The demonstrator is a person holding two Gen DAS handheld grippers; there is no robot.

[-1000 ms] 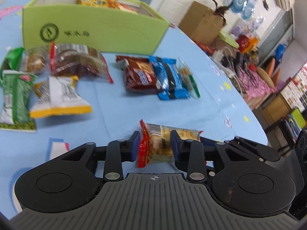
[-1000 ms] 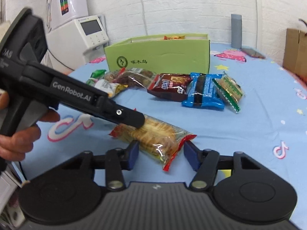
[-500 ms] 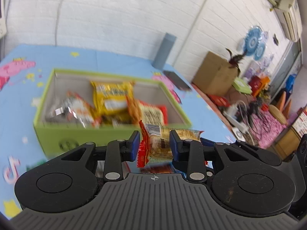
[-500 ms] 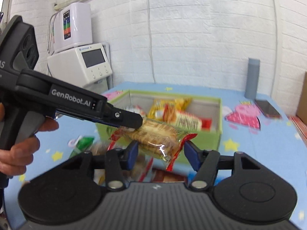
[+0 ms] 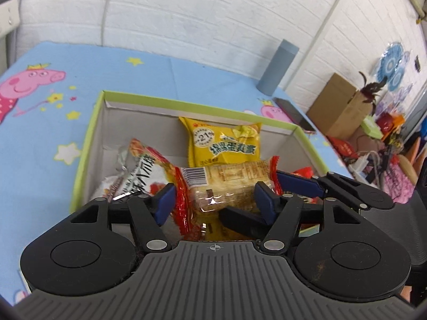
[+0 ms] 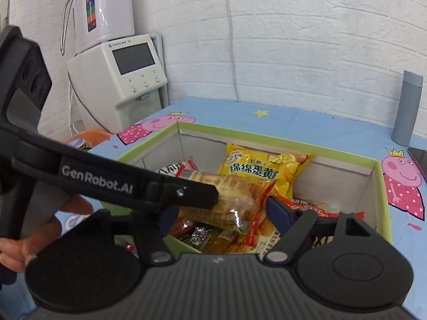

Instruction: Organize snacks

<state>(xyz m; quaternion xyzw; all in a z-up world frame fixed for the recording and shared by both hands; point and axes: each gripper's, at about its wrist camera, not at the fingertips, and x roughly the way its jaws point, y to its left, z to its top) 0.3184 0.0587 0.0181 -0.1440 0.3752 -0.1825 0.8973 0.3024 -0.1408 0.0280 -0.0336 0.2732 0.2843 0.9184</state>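
- My left claw [image 5: 214, 202] now stands with its blue pads spread wider than the cracker packet [image 5: 226, 184] between them; a gap shows at each pad, so I read it as released, with the packet above the open green box [image 5: 82, 154].
- In the right wrist view the same cracker packet [image 6: 226, 200] sits over the box [image 6: 381, 186], partly hidden by the left tool's black arm that crosses from the left.
- My right claw [image 6: 221, 213] is wide open and holds nothing; its fingers flank the packet's red end without touching it, as far as I can tell.
- Inside the box I see a yellow bag [image 5: 224, 141] leaning on the far wall, a red-and-white packet [image 5: 138, 170] at the left and more wrappers on the bottom.
- The surface [image 5: 160, 72] wears a light blue cloth printed with stars and pink cartoon pigs.
- A grey cylinder [image 5: 277, 66] stands on the far right of the surface, with a dark phone [image 5: 293, 113] lying near it.
- The room has white brick walls; a white machine with a screen [image 6: 120, 80] stands far left, and a cardboard carton [image 5: 339, 104] and colourful clutter lie off to the right.
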